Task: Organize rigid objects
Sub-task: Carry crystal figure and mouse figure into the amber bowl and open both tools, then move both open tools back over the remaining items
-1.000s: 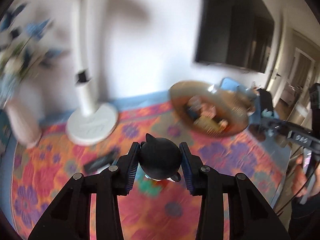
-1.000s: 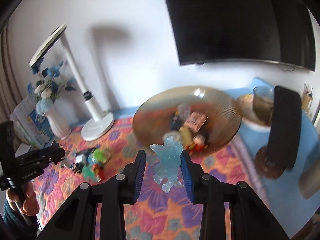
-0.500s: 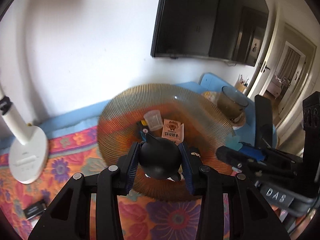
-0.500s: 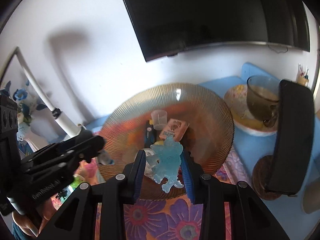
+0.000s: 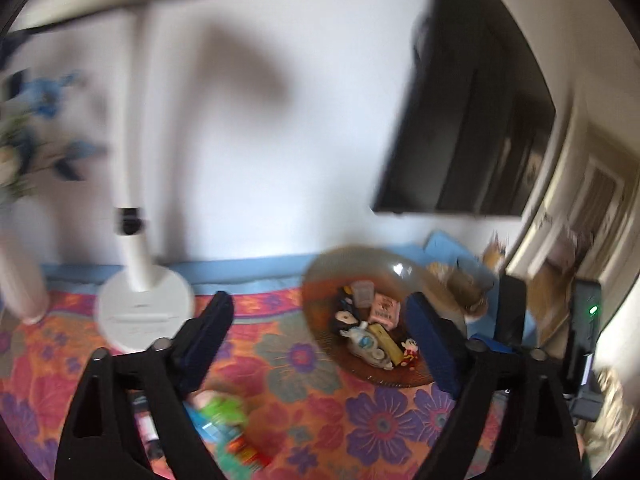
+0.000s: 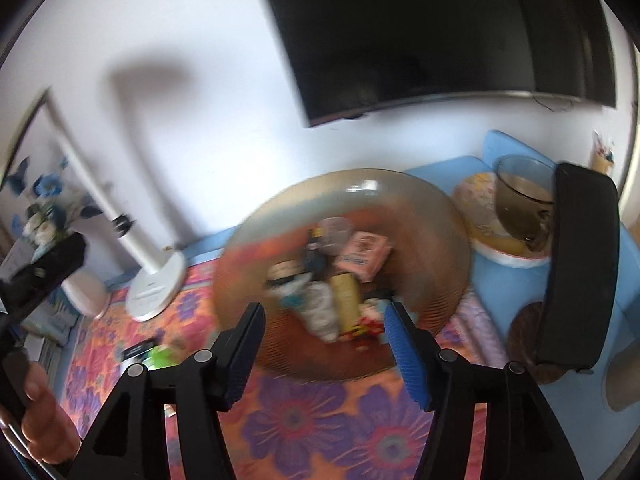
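Toys (image 6: 332,292) heaped on ribbed amber plate (image 6: 440,216)

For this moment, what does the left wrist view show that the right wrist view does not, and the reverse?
Left wrist only: a doorway at the right edge and a device with a green light.

Right wrist only: a glass cup on a patterned plate, a black speaker, and a hand holding the left gripper's handle.

Both: the glass dish holding small toys, the white lamp, the TV, blue flowers, the floral cloth. In each view that gripper's own fingers are opening with nothing between them.
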`<state>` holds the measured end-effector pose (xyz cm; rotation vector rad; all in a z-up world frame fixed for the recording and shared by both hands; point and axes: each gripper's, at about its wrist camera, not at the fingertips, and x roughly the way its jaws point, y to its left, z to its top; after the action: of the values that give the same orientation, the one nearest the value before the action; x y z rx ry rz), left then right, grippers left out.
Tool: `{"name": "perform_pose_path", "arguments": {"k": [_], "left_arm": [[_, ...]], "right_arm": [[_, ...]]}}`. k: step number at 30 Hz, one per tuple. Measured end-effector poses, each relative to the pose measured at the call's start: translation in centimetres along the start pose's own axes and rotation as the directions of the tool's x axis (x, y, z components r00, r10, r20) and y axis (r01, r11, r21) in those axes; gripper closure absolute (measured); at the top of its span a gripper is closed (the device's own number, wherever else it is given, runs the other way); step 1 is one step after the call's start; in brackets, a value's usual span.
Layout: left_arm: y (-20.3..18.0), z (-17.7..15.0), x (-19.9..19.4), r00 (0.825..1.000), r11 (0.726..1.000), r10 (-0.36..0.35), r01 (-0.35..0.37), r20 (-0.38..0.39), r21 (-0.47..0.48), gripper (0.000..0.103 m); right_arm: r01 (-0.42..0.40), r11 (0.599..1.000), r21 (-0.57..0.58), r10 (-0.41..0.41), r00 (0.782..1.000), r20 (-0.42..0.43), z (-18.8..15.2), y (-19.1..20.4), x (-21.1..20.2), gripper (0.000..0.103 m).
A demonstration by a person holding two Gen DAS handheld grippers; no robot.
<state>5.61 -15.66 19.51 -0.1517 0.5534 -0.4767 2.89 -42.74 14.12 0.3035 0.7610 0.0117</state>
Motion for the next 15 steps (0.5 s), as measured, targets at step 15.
{"name": "perform_pose_path", "arguments": {"k": [15], "left_arm": [[15.3, -12.7, -5.3, 0.933, 0.936, 0.310, -0.333, -0.186, -0.113, 0.014]], "right_arm": [[-0.124, 0.980, -0.156, 0.104, 0.986, -0.134, -9.5, 13.2, 3.2, 0.023]]}}
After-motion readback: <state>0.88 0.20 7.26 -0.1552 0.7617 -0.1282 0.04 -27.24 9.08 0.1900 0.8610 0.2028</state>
